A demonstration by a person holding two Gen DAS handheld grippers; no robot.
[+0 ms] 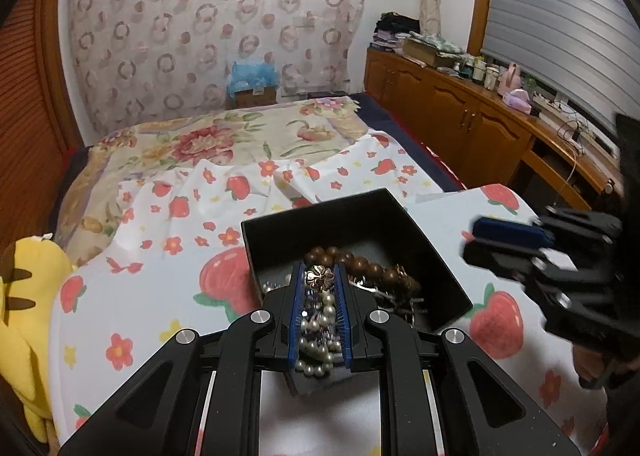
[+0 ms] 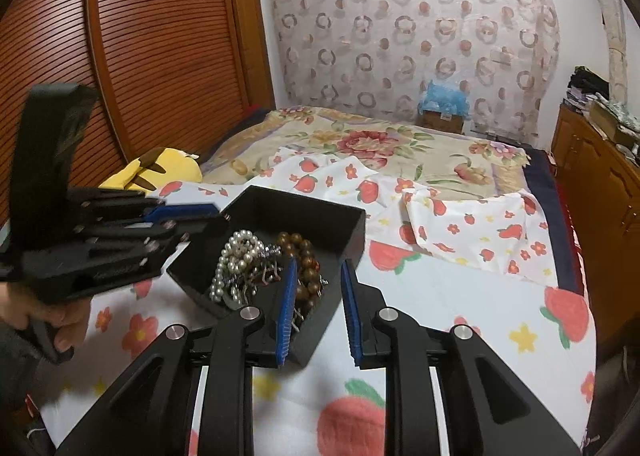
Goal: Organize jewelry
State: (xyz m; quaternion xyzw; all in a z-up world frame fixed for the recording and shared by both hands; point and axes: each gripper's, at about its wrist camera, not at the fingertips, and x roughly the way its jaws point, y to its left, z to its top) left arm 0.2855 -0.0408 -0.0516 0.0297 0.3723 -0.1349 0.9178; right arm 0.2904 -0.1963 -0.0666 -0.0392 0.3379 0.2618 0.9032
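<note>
The bed (image 2: pixel 460 296), soft under its strawberry-print sheet, carries the black box (image 2: pixel 344 228), so any push on the box could tip or slide it rather than meet firm resistance. The right claw (image 2: pixel 318 306) stands released with nothing between its pads; its left finger hangs just inside the box over the brown bead bracelet (image 2: pixel 306 260), the right finger outside the near wall, so a careless closing would likely pinch the wall. The left claw (image 1: pixel 319 308) looks clenched around the pearl strand (image 1: pixel 320 332) and a gold flower charm (image 1: pixel 319 279), though from the right wrist view the pearls seem to lie heaped in the box. Lifting could drag the tangled chains (image 2: pixel 260 276) along, snagging or spilling 2 or 3 pieces onto the sheet.
</note>
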